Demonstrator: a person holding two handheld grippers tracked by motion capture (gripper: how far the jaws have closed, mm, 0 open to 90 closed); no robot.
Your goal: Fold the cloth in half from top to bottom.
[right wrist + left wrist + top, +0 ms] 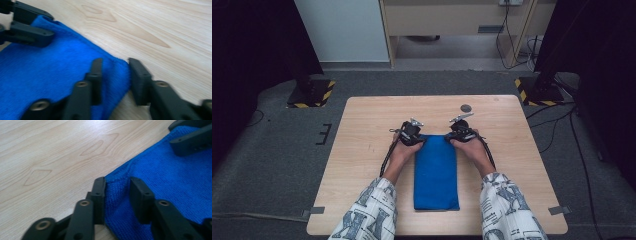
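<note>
A blue cloth (436,175) lies folded into a long rectangle on the wooden table (362,150), running from the middle toward the near edge. My left gripper (417,136) sits at its far left corner and my right gripper (452,136) at its far right corner. In the left gripper view the left gripper (117,188) stands open, its jaws either side of the cloth's corner (120,195). In the right gripper view the right gripper (115,71) is open around the other corner (112,72). Each view shows the other gripper (190,142) (27,27) resting on the cloth's far edge.
A small dark round spot (466,108) marks the table beyond the right gripper. Bare wood surrounds the cloth on all sides. Two stands with yellow-black striped bases (312,92) (537,90) stand on the floor past the table's far corners.
</note>
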